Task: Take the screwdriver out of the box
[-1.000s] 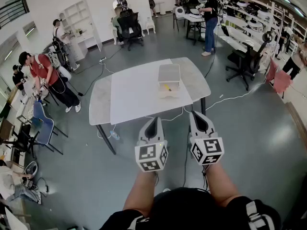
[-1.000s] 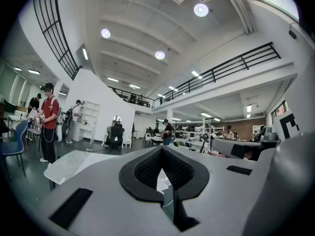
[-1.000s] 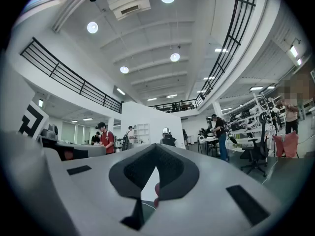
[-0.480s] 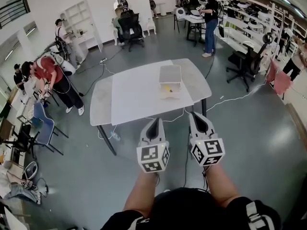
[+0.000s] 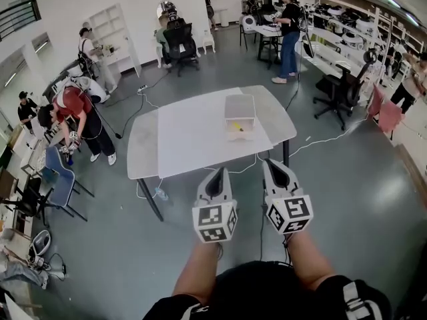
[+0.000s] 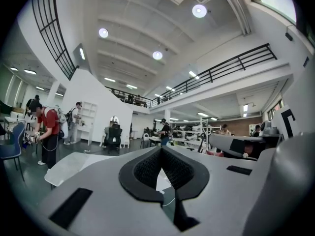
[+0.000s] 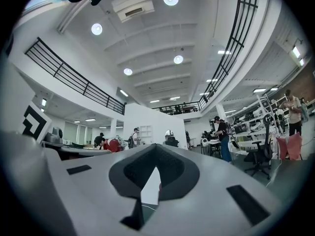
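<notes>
Left gripper (image 5: 217,174) and right gripper (image 5: 274,167) pressed together, empty, short of table (image 5: 180,135); box (image 5: 239,107) open, screwdriver (image 5: 235,128) exposed for pickup

Found the box (image 5: 241,135) on the right half of the worktop (image 5: 187,135), with the screwdriver (image 5: 237,127) lying inside it. Saw the left gripper (image 5: 217,172) and the right gripper (image 5: 270,164) side by side before the worktop's near edge. Noted a chair (image 5: 179,42) far behind the worktop.

You faced a grey table (image 5: 142,149) bearing a white sheet (image 5: 193,131); the open box (image 5: 239,107) stood on the sheet's right part.
</notes>
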